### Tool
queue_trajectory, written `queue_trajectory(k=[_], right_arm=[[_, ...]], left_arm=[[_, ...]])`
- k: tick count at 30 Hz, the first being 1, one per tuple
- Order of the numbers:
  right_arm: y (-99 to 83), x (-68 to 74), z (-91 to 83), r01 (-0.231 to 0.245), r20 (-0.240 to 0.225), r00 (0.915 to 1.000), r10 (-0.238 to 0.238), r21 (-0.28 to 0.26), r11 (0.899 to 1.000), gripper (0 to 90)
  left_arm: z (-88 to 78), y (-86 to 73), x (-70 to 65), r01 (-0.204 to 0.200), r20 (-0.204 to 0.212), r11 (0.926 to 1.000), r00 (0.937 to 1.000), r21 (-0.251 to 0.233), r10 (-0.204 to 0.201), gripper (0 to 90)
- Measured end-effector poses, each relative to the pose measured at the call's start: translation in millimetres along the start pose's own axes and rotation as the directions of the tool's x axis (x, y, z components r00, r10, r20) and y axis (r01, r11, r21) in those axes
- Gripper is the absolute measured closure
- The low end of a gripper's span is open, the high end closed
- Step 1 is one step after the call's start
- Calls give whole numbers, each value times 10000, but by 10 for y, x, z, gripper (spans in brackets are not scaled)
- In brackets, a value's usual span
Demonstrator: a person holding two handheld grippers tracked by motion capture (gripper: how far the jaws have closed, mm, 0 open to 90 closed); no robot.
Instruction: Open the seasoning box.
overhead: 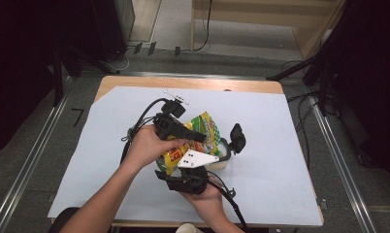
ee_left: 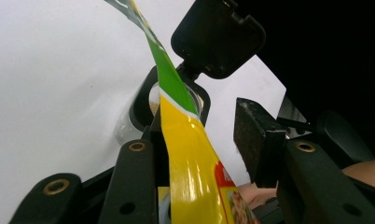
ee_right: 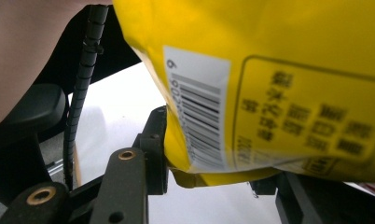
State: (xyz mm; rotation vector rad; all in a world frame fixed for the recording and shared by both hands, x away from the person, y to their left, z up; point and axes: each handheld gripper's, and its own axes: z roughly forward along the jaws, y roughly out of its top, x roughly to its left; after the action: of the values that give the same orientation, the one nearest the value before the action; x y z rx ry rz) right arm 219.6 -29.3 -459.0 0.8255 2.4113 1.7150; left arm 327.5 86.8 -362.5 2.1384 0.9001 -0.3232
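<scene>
Yellow-and-green glossy snack bag (overhead: 193, 138) at frame centre hangs over the clear flip-lid jar (overhead: 225, 156); left gripper (overhead: 199, 137) jaws apart, one pad touching it, right gripper (overhead: 160, 174) clamped on its lower edge.

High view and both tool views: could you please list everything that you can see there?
bag: one, yellow and green with a barcode, held up over the container, between the jaws of both tools
container: one, clear with a black rim, on the sheet below the bag
lid: one, black, hinged to the container, flipped open
sheet: one, pale blue-grey, covering the table
table: one, wooden, far edge bare
left tool: one, black, open; the bag lies against one jaw, the other pad stands apart
right tool: one, black with a grey plate, shut on the bag's lower edge
left hand: one, holding the left tool
right hand: one, holding the right tool
</scene>
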Motion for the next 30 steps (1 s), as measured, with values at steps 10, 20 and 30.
queue_trajectory(k=[10,20,30], right_arm=[[28,7,-11,191,-136,9997,-189,180,9997,567],[35,48,-17,844,35,9964,-847,556,9949,585],[49,49,-22,698,75,9975,-704,557,9960,591]], left_arm=[[2,14,-64,-200,-317,9998,9993,22,201,654],[8,13,-51,-40,-68,10000,10000,66,41,673],[4,24,-38,141,-50,9999,9999,73,-140,683]])
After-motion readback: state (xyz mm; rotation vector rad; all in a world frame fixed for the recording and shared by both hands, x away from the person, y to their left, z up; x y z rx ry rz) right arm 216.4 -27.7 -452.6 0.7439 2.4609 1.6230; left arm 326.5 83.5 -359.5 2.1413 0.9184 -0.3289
